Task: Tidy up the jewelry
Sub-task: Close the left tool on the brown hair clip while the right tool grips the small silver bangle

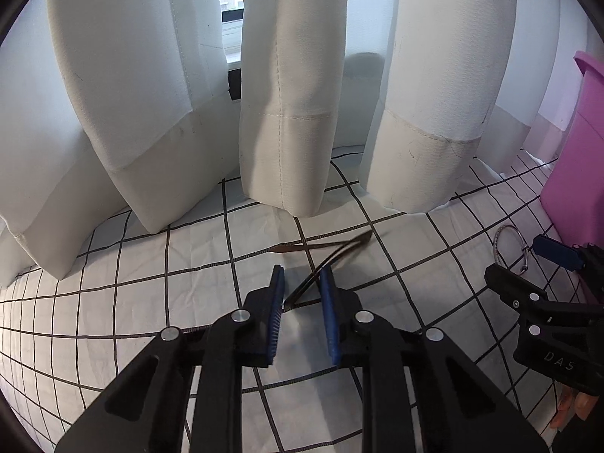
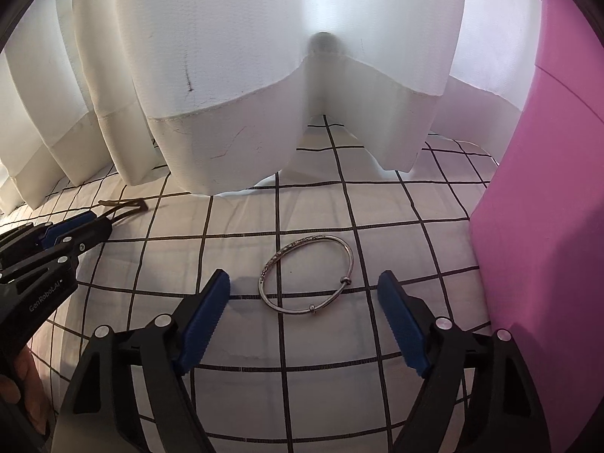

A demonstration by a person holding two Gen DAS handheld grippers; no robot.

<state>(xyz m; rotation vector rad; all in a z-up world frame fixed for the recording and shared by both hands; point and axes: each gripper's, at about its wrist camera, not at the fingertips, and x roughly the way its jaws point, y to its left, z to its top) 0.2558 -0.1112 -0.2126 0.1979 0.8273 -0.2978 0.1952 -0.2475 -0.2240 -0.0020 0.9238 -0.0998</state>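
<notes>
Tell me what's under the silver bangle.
The silver bangle lies flat on the white grid-checked cloth, grid lines crossing beneath it. What lies under the cloth is covered.

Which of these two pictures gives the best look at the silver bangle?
The right wrist view: the silver bangle lies whole on the checked cloth, centred ahead of the right gripper, its engraving and small beads visible. The left wrist view shows the bangle only small at the right edge, partly hidden behind that gripper.
</notes>
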